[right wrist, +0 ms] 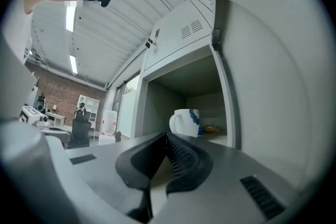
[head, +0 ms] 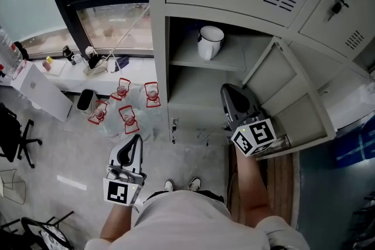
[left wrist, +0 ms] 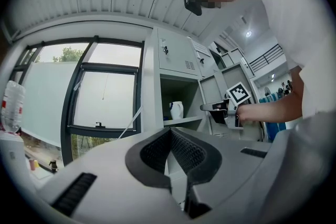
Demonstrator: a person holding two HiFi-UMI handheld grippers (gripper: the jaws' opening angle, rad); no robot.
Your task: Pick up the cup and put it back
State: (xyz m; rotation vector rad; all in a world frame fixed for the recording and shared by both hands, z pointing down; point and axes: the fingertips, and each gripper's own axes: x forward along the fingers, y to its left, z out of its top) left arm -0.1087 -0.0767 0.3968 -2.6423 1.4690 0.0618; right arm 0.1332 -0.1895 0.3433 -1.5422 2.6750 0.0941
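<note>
Holding both tongs level before you, you have the left gripper (head: 136, 139) at your left side, jaws together with nothing between them. Its own view shows the ribbed pads (left wrist: 157, 150) meeting at the tip. Your right gripper (head: 226, 89) reaches further ahead, in front of an open grey locker (head: 161, 67), and its jaws are also pressed together and empty. Each tool carries a marker cube (head: 254, 136) printed with black-and-white squares, with no words on it.

The cup (head: 210, 42) stands upright on the locker's upper shelf (head: 228, 61), beyond the right gripper's tips and apart from them. It is white. Only the right gripper view shows a blue patch by its handle and something yellowish behind it.

Only the head view shows your shoes (head: 169, 185) on the grey floor, the locker door (head: 293, 102) swung open to the right, and clear bottles (head: 128, 117) with red fittings standing below the window (head: 111, 20). The left gripper view alone shows a red-labelled bottle (left wrist: 10, 107) at far left, its print too small to read. The right gripper view alone shows a distant brick wall (right wrist: 58, 94).
</note>
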